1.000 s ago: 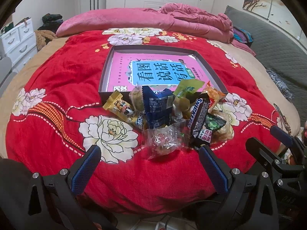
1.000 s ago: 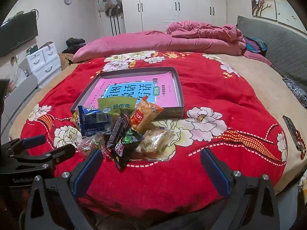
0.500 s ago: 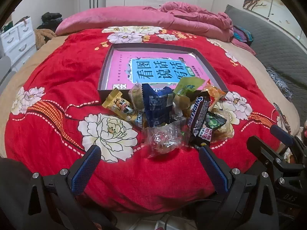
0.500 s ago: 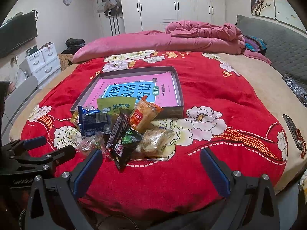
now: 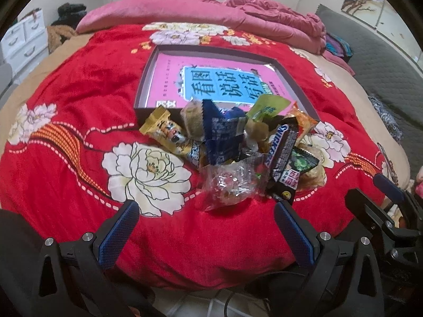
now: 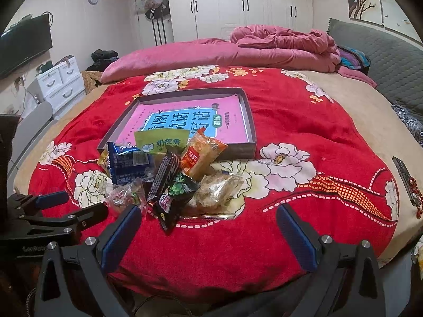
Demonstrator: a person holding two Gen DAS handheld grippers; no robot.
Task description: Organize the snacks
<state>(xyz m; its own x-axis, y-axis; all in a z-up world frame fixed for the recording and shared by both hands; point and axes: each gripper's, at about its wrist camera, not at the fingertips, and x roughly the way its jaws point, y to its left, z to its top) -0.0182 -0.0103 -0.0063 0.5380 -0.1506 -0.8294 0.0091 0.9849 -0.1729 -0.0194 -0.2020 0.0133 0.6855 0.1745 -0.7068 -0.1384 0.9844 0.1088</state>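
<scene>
A heap of snack packets lies on the red floral blanket in front of a shallow grey box (image 5: pixel 148 79) (image 6: pixel 251 121) with a pink and blue book in it. The heap holds a clear candy bag (image 5: pixel 230 185), a blue packet (image 5: pixel 222 134) (image 6: pixel 129 163), a Snickers bar (image 5: pixel 280 145) (image 6: pixel 164 177), a gold packet (image 5: pixel 164 129), a green packet (image 6: pixel 161 140) and an orange packet (image 6: pixel 201 155). My left gripper (image 5: pixel 206 222) is open, just short of the candy bag. My right gripper (image 6: pixel 208 222) is open, near the heap's front right.
The bed's front edge runs just below both grippers. A folded pink quilt (image 6: pixel 285 45) lies at the bed's head. A dark remote-like object (image 6: pixel 404 179) rests near the right edge. White drawers (image 6: pixel 60 84) stand at the left, a grey sofa (image 6: pixel 383 60) at the right.
The left view has crept slightly closer to the snack heap. The right view is almost unchanged. Both grippers remain open.
</scene>
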